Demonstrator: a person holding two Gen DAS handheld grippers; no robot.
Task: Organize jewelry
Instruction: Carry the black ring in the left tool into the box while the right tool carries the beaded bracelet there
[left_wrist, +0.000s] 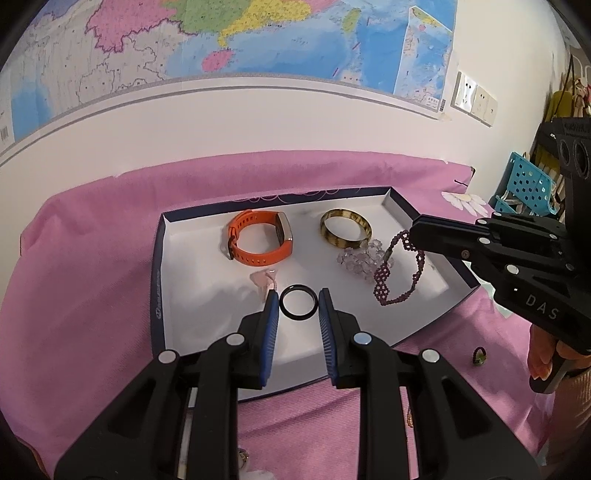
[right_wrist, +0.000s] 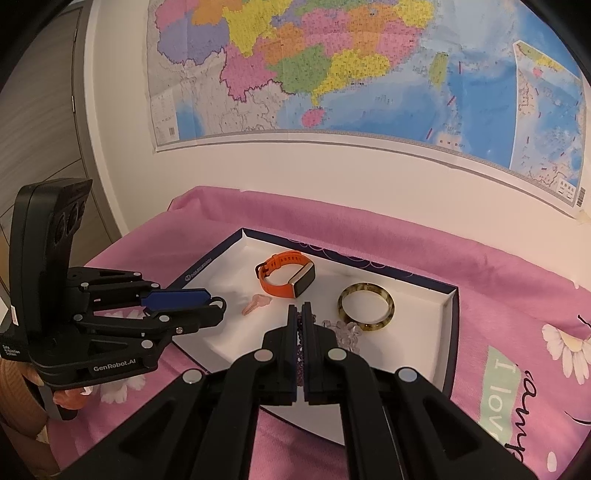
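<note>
The left gripper (left_wrist: 298, 303) pinches a small black ring (left_wrist: 298, 304). The right gripper (right_wrist: 300, 314) holds a purple bead bracelet (left_wrist: 397, 273) over the white box (left_wrist: 162, 295). A tiny green ring (left_wrist: 479, 356) waits outside.

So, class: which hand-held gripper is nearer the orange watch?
Left. The left hand-held gripper holds a black ring just before the orange watch; the right hand-held gripper is beyond the bangle.

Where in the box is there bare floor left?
Bare: the box's left side, below the orange watch and left of the black ring. Crowded: right side, with bangle, clear beads and purple bracelet.
</note>
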